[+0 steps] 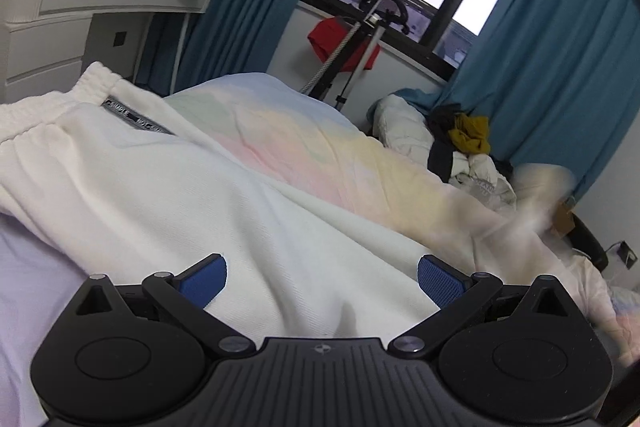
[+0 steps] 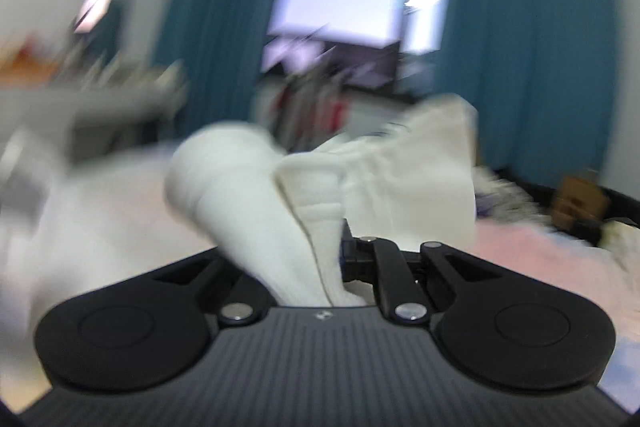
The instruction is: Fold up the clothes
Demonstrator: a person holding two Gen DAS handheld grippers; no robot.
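Observation:
White sweatpants (image 1: 132, 167) lie across the pastel bedspread (image 1: 304, 147), elastic waistband (image 1: 48, 107) at the left with a grey label. My left gripper (image 1: 322, 281) hovers just above the white fabric, open, its blue pads (image 1: 204, 281) wide apart with nothing pinched. In the right wrist view, heavily blurred, my right gripper (image 2: 340, 247) is shut on a bunched end of the white sweatpants (image 2: 320, 195), which is lifted off the bed and drapes over the fingers. At the right of the left wrist view a blurred pale streak (image 1: 540, 195) shows that raised end.
A white dresser (image 1: 60, 27) with clutter stands at the left. Teal curtains (image 1: 560, 47) flank a window. A tripod (image 1: 360, 59) and red cloth (image 1: 340, 43) stand past the bed. A heap of clothes (image 1: 460, 143) lies at the bed's far right.

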